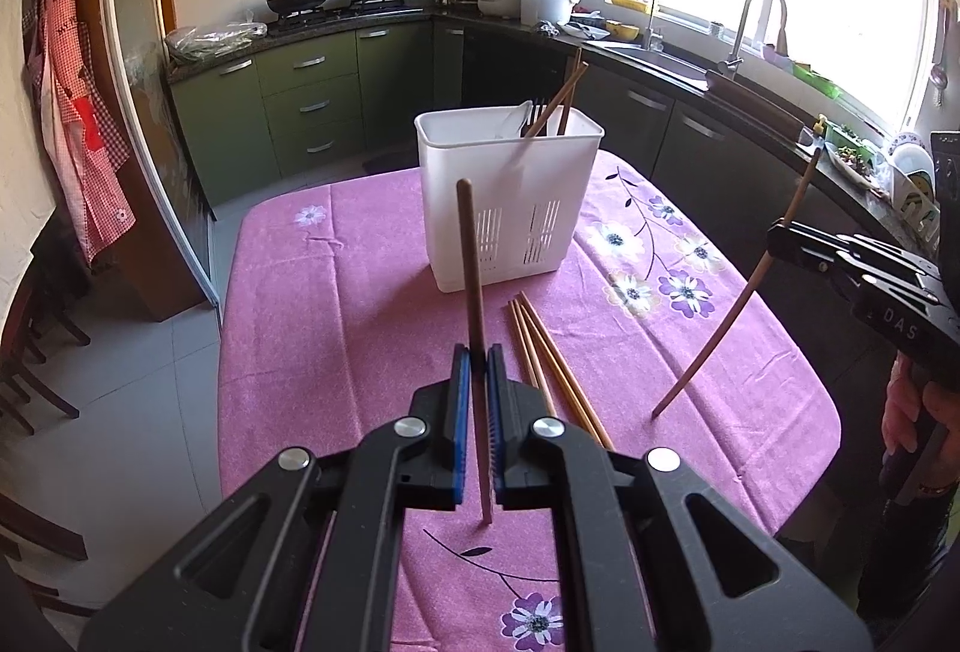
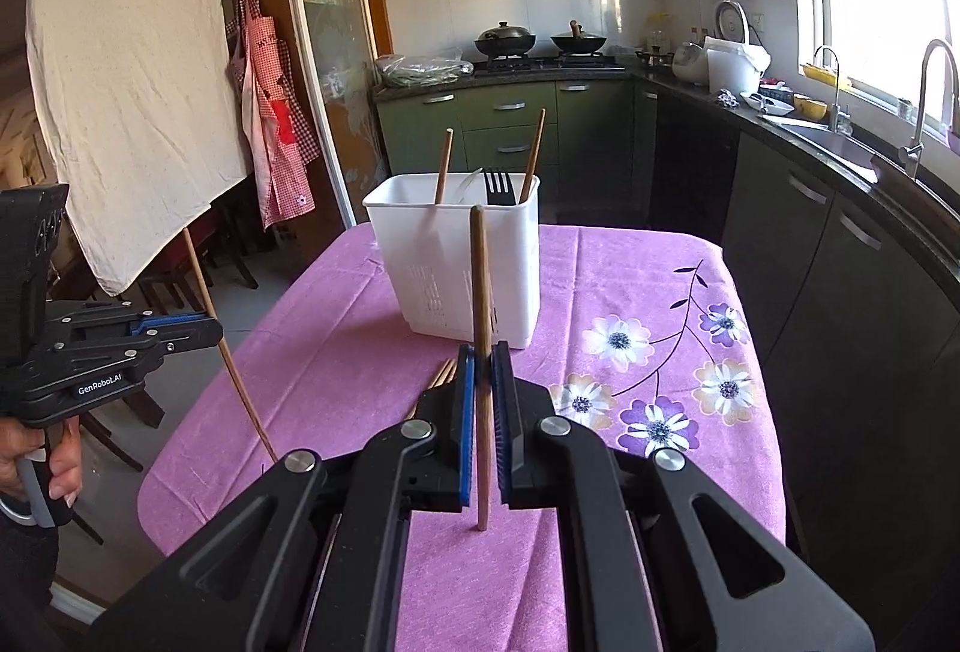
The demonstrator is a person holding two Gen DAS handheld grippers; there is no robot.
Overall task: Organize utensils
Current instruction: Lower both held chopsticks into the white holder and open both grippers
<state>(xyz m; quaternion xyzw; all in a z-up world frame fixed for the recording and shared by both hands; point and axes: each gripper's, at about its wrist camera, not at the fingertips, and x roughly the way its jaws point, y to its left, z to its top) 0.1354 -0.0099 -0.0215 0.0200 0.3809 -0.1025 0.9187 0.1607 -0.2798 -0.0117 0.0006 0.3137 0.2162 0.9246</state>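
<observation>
Left gripper (image 1: 479, 370): jaws closed on a chopstick (image 1: 473, 304), lower middle of the left wrist view; the same gripper shows at the left edge of the right wrist view (image 2: 207, 325).
Left chopstick: near upright between the blue pads (image 1: 459, 412), its lower tip just above or on the pink cloth, cannot tell which; upper end in front of the white caddy.
Right gripper (image 2: 485, 370): jaws closed on a second chopstick (image 2: 480, 304), lower middle of the right wrist view; at the right edge of the left wrist view (image 1: 774, 238) it holds that stick slanted, tip low by the cloth.
Caddy (image 1: 510, 232): white slotted utensil holder standing on the desk, centre of both views.
Inside caddy: two chopsticks (image 2: 443, 166) leaning, a dark fork (image 2: 499, 187) and a pale utensil, hard to identify.
Loose chopsticks (image 1: 540, 358): a small bundle lying on the desk just in front of the caddy, right of the left gripper.
Desk (image 1: 312, 304): covered in pink flowered cloth.
</observation>
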